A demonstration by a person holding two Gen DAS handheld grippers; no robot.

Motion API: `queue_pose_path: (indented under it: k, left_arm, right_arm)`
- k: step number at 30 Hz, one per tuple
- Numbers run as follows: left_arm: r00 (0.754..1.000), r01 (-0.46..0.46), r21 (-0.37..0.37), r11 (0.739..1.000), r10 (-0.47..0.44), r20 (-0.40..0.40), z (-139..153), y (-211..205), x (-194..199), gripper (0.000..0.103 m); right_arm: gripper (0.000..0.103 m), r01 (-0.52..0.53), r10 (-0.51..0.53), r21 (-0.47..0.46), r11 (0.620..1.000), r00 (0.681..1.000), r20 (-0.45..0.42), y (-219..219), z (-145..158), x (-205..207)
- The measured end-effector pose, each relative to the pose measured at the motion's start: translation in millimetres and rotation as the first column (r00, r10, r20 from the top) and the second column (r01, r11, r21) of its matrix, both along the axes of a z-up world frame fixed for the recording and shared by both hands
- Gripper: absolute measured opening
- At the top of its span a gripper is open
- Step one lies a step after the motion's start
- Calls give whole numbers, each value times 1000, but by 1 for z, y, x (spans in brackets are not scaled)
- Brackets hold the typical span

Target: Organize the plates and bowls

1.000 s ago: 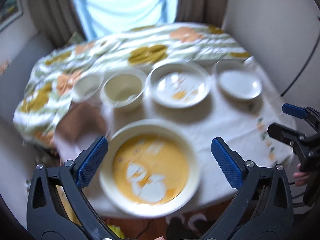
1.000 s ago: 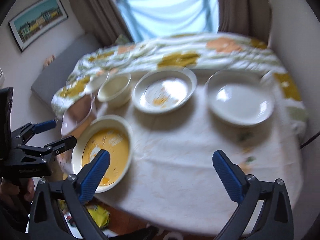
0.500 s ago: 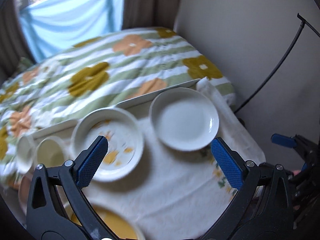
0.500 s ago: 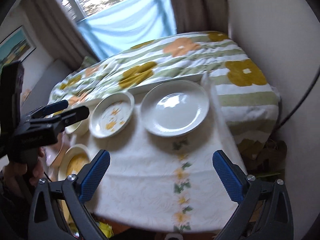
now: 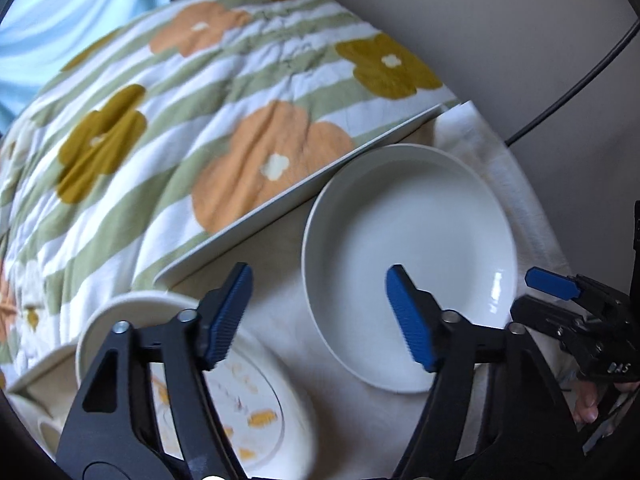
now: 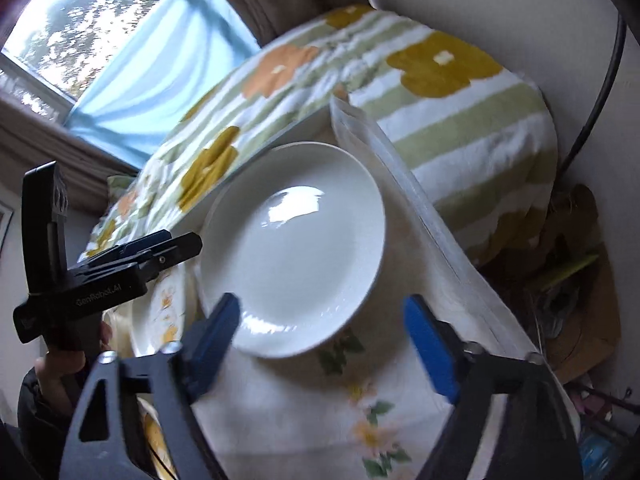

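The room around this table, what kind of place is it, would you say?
Probably a bedroom or small living space at home: a flowered quilt lies right behind the table, a curtained window is beyond, and household dishes like the white plate sit out.

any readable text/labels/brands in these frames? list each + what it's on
"GenRobot.AI": white print on the black body of the left gripper, seen in the right wrist view.
Short white marking on the black body of the right gripper, seen in the left wrist view: inverted and too small to read for certain.
White plate, flower-patterned plate, floral tablecloth, flowered quilt: no text.
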State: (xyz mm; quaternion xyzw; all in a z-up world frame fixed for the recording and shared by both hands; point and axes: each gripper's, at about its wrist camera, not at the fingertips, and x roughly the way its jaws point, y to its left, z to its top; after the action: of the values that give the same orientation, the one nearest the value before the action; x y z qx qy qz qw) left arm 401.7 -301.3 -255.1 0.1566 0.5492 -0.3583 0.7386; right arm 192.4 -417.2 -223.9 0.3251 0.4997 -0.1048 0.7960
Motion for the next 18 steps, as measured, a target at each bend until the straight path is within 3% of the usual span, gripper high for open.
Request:
queue_pose_path:
  k: [3,8,12,14,18]
  left_arm:
    - [999,13,1,1000,-13,-29,-12,-1,10,55]
    - [998,44,-8,999,-44,-55,-23,-7,14,53]
    - [997,52,-13,999,-53,-64,-29,-10,16,27]
    - [996,56,-13,998,-57,-72,-29,-10,16,23]
    - [995,80,-8,997,-80,-56,-31,-15,12,22]
  right_arm:
    - [59,40,-40,-3,999,999,-21,-4,-11,7]
    - [53,90,-90,-11,996,995,-41,-9,-23,11]
    - [37,113,-113,-7,994,992,-52,-12,-31,12]
    - [36,125,-126,-12,992,990,-67,-13,-34,13]
    - [19,122,-124,-36,992,989,-76,-11,-35,14]
